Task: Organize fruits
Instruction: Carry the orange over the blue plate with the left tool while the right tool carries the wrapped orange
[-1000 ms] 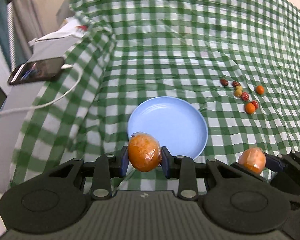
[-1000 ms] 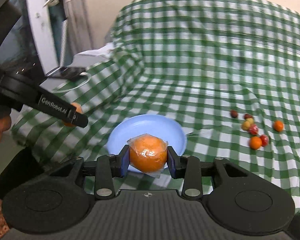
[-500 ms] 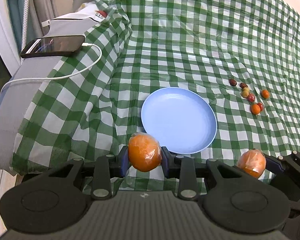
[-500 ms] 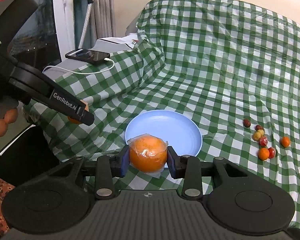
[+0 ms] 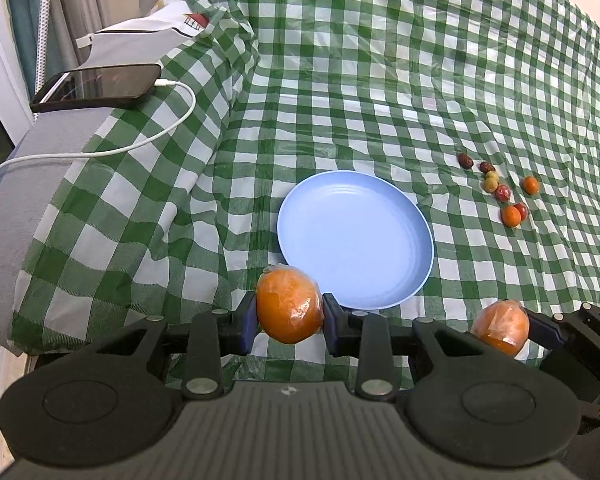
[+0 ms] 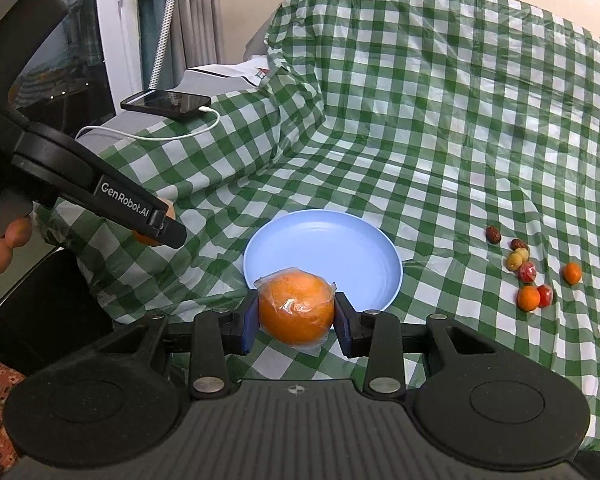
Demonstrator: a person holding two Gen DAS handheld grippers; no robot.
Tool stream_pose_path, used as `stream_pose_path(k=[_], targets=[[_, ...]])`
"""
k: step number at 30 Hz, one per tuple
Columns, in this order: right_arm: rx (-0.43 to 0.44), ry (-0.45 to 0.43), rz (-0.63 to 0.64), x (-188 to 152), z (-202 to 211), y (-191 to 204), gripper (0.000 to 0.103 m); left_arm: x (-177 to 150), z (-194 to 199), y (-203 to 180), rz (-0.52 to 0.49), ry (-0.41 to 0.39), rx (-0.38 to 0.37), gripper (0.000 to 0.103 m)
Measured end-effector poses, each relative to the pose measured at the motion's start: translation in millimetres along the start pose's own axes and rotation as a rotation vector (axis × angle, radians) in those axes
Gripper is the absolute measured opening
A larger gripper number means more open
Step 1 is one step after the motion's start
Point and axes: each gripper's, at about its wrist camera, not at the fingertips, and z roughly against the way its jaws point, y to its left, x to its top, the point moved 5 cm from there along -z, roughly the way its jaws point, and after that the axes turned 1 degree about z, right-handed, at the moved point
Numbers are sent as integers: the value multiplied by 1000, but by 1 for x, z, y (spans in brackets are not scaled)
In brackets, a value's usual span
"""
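two plastic-wrapped oranges are in the air, one per tool. over the last second both tools have risen and drawn back toward the near edge, so the round light-blue plate point(image 5: 356, 240) now shows whole and farther ahead in both views – it holds nothing yet. my reading is that the lift is done and the carry to the plate comes next.

the left tool point(image 5: 289, 318) has its blue pads closed onto the left wrapped orange point(image 5: 289, 308), which sits squarely between them, hanging just short of the plate's near rim. the right tool point(image 6: 296, 314) is likewise clamped on the right wrapped orange point(image 6: 296, 306), with loose wrap sticking out at the top and bottom; this one overlaps the plate's near rim in its own view.

both tools point forward and slightly down over the green-and-white checked cloth point(image 5: 380, 80), side by side, left one lower and nearer the cloth's edge. a cluster of small red, yellow and orange fruits point(image 6: 528, 272) lies on the cloth well right of the plate – untouched. a black phone point(image 5: 100, 86) on its white cable rests far left.
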Motion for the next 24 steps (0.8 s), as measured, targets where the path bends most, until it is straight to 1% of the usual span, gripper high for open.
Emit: stream_pose_path(k=[9,13,24], targets=[[-18,16,-2,5,-20,-5,40,14,-19,-6,-19,10,-1,36],[-20,39,-13,6,-36,-7,40,20,-37,-9,-23,40,-11,36],[-22,108,-55,8,-89,-21,40,38,-96,-22,-75,111,-6,36]])
